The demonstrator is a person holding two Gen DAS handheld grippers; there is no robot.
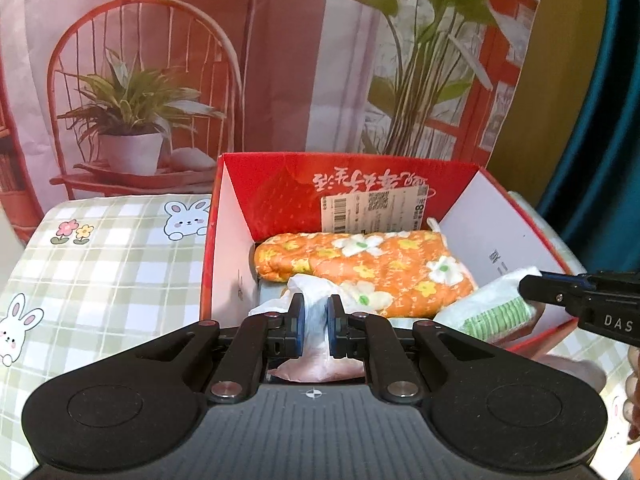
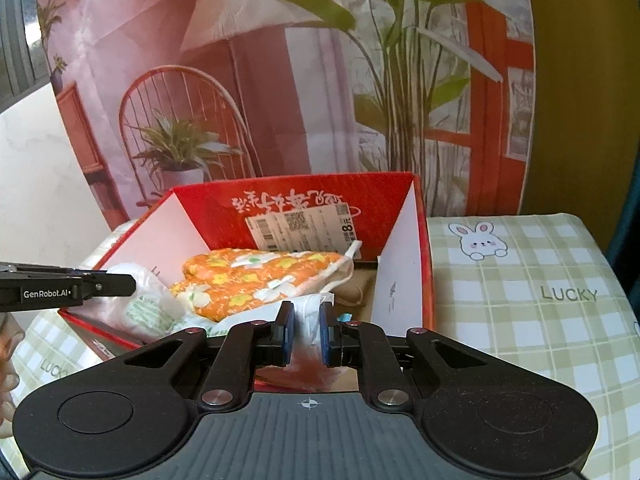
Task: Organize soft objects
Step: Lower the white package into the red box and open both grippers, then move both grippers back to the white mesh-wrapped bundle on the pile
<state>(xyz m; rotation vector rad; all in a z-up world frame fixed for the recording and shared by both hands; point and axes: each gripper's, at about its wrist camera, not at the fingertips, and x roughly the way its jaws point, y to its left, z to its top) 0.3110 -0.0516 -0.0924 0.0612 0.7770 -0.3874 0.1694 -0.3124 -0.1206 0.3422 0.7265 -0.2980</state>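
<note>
- Red cardboard box [image 1: 280, 184] with white inner flaps stands open on a desk [image 1: 104, 264] covered in a green checked cloth with rabbit prints; left wrist view.
- Orange flowered oven mitt [image 1: 372, 268] lies across the floor of the box, against the back wall.
- Left tool [image 1: 316, 320] is clamped on a white and pink soft packet [image 1: 316, 328], at the near edge of the box; the packet's crumpled upper end touches the mitt.
- Right tool [image 1: 532, 289] enters from the right edge of this view, with a white packet with green stripes [image 1: 496, 312] beside it at the right flap of the box. Its grip cannot be told from this view.
- Right wrist view: right tool [image 2: 307, 330] is closed on white wrapped material [image 2: 308, 320] at the near edge of the box [image 2: 320, 196].
- Mitt [image 2: 256, 280] lies inside, in the middle of the box.
- Left tool [image 2: 128, 285] reaches in from the left edge, beside a white, green-printed packet [image 2: 148, 308] at the left near corner.
- Desk [image 2: 520, 312] cloth carries the word LUCKY to the right of the box.
</note>
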